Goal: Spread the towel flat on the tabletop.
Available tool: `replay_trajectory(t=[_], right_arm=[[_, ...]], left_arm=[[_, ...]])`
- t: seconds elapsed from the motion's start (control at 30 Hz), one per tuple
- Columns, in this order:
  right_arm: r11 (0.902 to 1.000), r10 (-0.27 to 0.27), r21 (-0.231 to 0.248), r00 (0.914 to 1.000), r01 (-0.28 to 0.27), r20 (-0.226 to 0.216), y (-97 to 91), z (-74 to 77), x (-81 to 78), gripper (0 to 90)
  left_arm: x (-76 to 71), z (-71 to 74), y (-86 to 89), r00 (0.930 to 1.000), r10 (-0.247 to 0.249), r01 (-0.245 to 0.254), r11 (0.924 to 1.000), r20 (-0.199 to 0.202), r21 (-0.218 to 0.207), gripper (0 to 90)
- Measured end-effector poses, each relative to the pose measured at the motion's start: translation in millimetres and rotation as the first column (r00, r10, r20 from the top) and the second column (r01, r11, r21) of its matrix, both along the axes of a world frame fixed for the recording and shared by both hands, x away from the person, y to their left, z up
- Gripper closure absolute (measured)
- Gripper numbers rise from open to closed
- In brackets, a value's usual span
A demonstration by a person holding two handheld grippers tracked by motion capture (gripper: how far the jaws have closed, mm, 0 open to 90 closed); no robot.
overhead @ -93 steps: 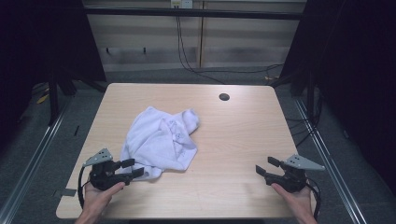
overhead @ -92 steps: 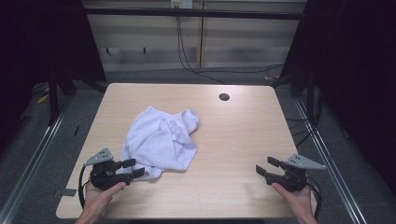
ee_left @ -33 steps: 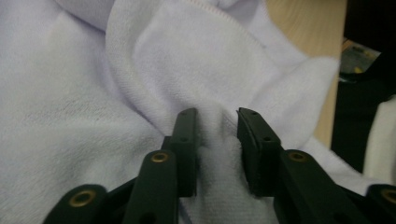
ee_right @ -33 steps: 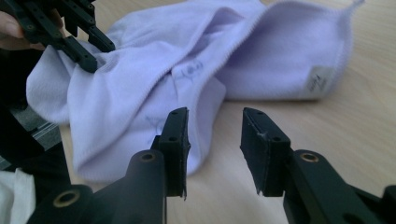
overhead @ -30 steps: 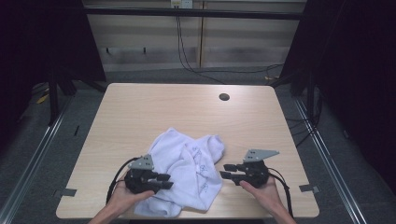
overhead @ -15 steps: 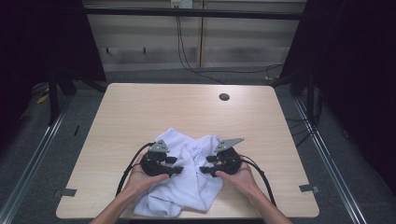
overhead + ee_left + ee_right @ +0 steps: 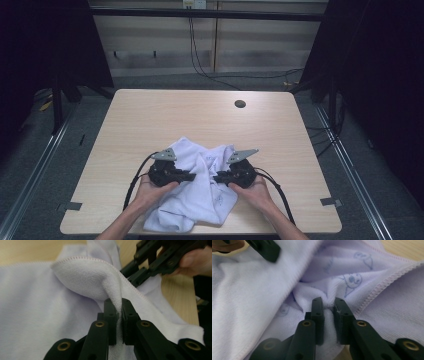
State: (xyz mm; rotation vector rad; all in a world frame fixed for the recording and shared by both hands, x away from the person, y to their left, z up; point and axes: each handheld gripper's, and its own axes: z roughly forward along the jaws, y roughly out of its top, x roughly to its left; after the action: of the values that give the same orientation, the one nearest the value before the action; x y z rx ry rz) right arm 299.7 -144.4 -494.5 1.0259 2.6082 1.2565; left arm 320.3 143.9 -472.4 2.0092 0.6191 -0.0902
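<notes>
Both hands moved inward onto the white towel [image 7: 197, 192] — it lies crumpled at the table's [image 7: 150, 120] near edge. Left gripper [image 7: 119, 310] and right gripper [image 7: 327, 308] just closed, each pinching a towel fold.

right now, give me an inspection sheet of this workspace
surface: light wooden table, dark round hole near the far edge
job's things: crumpled white cloth with faint blue prints at the near edge
clutter: nothing seen
grippers: left gripper has just closed on a stitched cloth fold; right gripper has just closed on a bunched cloth fold
cables: black cables trail from both grippers; more hang behind the table
surroundings: grey floor, tape marks, dark frame
</notes>
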Motion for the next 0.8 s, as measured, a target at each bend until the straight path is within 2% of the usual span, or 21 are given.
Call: replay_trajectory(t=[0.07, 0.17, 0.2, 0.23, 0.33, 0.37, 0.4, 0.43, 0.47, 0.5, 0.53, 0.57, 0.6, 0.63, 0.67, 0.7, 0.77, 0.8], right_arm=[[0.9991, -0.003, 0.041, 0.9998, 0.004, -0.020, -6.3, 1.1, 5.9, 81.9], [0.9942, -0.053, 0.092, 0.9984, 0.055, -0.019, -23.6, 12.4, 12.3, 81.8], [0.9906, -0.072, 0.116, 0.9973, 0.073, -0.008, -31.1, 16.7, 14.3, 81.9], [0.9876, -0.109, 0.114, 0.9941, 0.108, 0.001, -39.8, 22.1, 15.8, 82.0], [0.9809, -0.154, 0.122, 0.9880, 0.152, 0.011, -57.5, 29.5, 18.1, 82.7], [0.9772, -0.175, 0.124, 0.9846, 0.172, 0.011, -63.0, 31.4, 18.7, 82.8], [0.9739, -0.188, 0.133, 0.9821, 0.184, 0.015, -68.2, 33.6, 19.3, 82.9], [0.9647, -0.224, 0.148, 0.9741, 0.218, 0.027, -79.6, 40.3, 20.0, 83.0], [0.9587, -0.239, 0.167, 0.9706, 0.230, 0.032, -86.1, 44.6, 20.5, 83.1], [0.9521, -0.255, 0.184, 0.9662, 0.244, 0.038, -92.5, 50.1, 20.9, 84.0], [0.9441, -0.283, 0.193, 0.9573, 0.267, 0.058, -98.6, 56.8, 21.6, 84.3], [0.9373, -0.307, 0.195, 0.9495, 0.289, 0.067, -104.6, 64.9, 22.5, 84.3], [0.9373, -0.307, 0.195, 0.9495, 0.289, 0.067, -104.6, 64.9, 22.5, 84.3], [0.9342, -0.316, 0.199, 0.9456, 0.296, 0.076, -110.4, 73.0, 24.3, 84.3], [0.9294, -0.334, 0.197, 0.9382, 0.312, 0.090, -115.8, 83.9, 26.4, 84.4], [0.9275, -0.340, 0.201, 0.9353, 0.315, 0.100, -118.3, 90.7, 27.7, 84.7], [0.9226, -0.336, 0.239, 0.9354, 0.303, 0.111, -121.6, 108.8, 31.4, 84.9], [0.9222, -0.341, 0.239, 0.9309, 0.304, 0.132, -120.1, 117.8, 32.8, 85.1]], left_arm=[[1.0, 10.0, 11.3, 0.9994, 0.031, -0.030, 0.9986, 0.016, -0.043, 85.5], [1.8, 18.6, 31.7, 0.9965, 0.080, -0.078, 0.9928, 0.022, -0.091, 85.6], [1.2, 22.6, 41.8, 0.9939, 0.106, -0.102, 0.9886, 0.032, -0.111, 85.7], [1.3, 24.7, 48.0, 0.9928, 0.116, -0.111, 0.9848, 0.029, -0.133, 85.7], [1.0, 36.7, 69.5, 0.9836, 0.174, -0.162, 0.9705, 0.049, -0.178, 85.9], [0.6, 41.3, 75.6, 0.9791, 0.196, -0.182, 0.9627, 0.053, -0.200, 85.9], [0.4, 46.9, 83.6, 0.9731, 0.222, -0.203, 0.9514, 0.060, -0.232, 85.9], [0.4, 50.5, 88.2, 0.9696, 0.237, -0.215, 0.9446, 0.062, -0.248, 85.9], [-0.3, 60.1, 99.9, 0.9580, 0.274, -0.241, 0.9298, 0.085, -0.278, 85.9], [-0.7, 64.4, 104.3, 0.9540, 0.287, -0.250, 0.9220, 0.087, -0.296, 86.0], [-0.7, 64.4, 104.3, 0.9540, 0.287, -0.250, 0.9220, 0.087, -0.296, 86.0], [-1.2, 69.2, 108.4, 0.9460, 0.309, -0.267, 0.9140, 0.098, -0.305, 86.0], [-0.3, 73.7, 112.6, 0.9390, 0.326, -0.279, 0.9092, 0.110, -0.309, 86.0], [2.0, 80.6, 117.0, 0.9341, 0.336, -0.287, 0.9071, 0.120, -0.308, 86.0], [3.2, 85.0, 119.2, 0.9282, 0.350, -0.297, 0.9013, 0.126, -0.315, 86.0], [5.4, 90.6, 122.0, 0.9239, 0.360, -0.303, 0.8953, 0.130, -0.326, 86.0], [8.6, 102.5, 123.1, 0.9163, 0.371, -0.307, 0.8924, 0.150, -0.330, 86.0], [10.2, 110.3, 123.2, 0.9070, 0.386, -0.316, 0.8891, 0.169, -0.331, 86.0]])
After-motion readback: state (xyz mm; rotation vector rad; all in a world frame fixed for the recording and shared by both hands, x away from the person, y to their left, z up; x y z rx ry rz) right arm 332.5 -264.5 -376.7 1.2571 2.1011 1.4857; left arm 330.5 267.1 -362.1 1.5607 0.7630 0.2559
